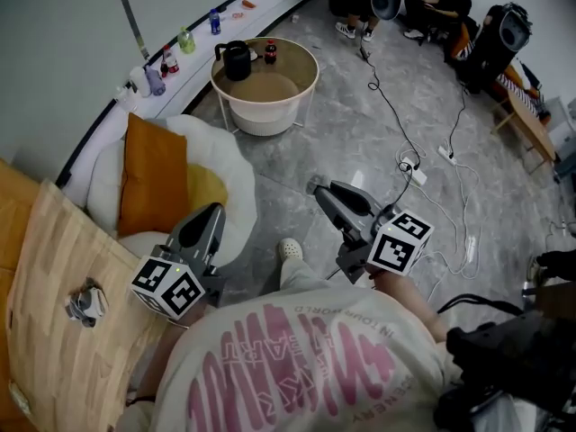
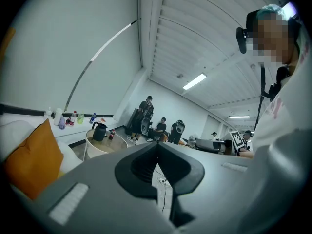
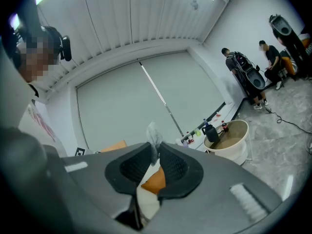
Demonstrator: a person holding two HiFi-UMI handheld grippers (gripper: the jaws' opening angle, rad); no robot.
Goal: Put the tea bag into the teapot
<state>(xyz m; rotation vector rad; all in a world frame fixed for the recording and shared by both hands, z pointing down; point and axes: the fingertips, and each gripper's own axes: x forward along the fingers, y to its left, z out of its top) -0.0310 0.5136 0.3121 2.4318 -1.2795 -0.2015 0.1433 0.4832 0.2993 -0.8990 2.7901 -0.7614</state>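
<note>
While the right gripper (image 3: pixel 155 147) is pinching a thin, crinkled, translucent tea bag (image 3: pixel 153 132) between its ribbed black pads, the left gripper (image 2: pixel 157 147) is holding its matte jaws pressed together on nothing. The glossy black teapot (image 1: pixel 236 59) is standing well apart on a round cream table (image 1: pixel 314 68). Pink lettering on the shirt (image 1: pixel 297 358) is showing upside down, unreadable.

A studio-like room: trailing floor cables (image 1: pixel 389 106), power strip (image 1: pixel 416 171), seated people (image 1: pixel 447 3).
</note>
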